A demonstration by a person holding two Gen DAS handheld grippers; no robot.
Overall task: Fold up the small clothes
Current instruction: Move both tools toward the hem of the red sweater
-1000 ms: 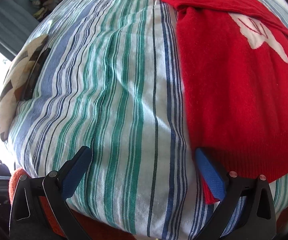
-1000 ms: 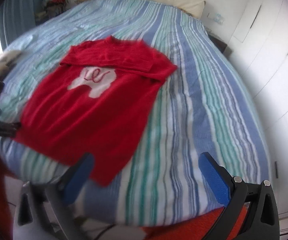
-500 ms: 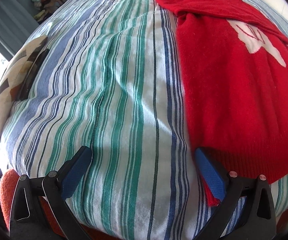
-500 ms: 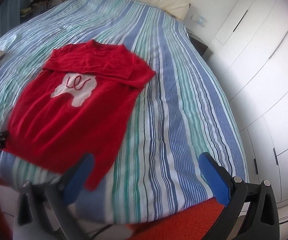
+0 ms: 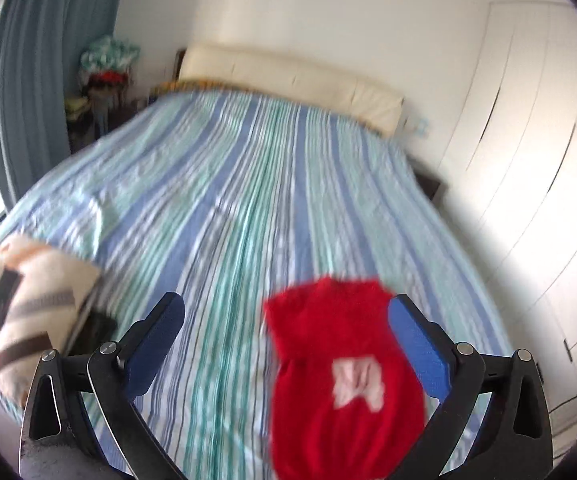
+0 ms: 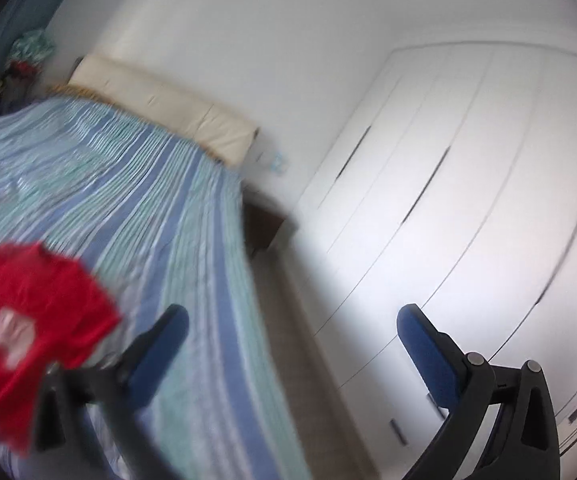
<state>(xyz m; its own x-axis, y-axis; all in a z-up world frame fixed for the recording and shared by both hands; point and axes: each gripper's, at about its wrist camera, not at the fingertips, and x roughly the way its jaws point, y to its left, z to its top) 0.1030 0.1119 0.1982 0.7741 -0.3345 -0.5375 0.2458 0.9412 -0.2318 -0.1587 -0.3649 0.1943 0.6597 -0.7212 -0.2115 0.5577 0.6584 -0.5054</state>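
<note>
Red sweater (image 5: pixel 340 380), blurred, seemingly sleeves folded in

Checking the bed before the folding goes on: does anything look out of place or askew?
Nothing stands out. The red sweater lies flat on the striped bedspread near the foot, sleeves already folded in. A patterned cushion sits at the bed's left edge. Both views are blurred, so fine creases cannot be judged.

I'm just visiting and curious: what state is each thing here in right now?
Sweater: spread flat on the bed, sleeves folded in, not held.
Left gripper: open, empty.
Right gripper: open, empty.
Bed: made, striped cover on.
Wardrobe: doors shut.
Cushion: lying at the bed's edge.
</note>
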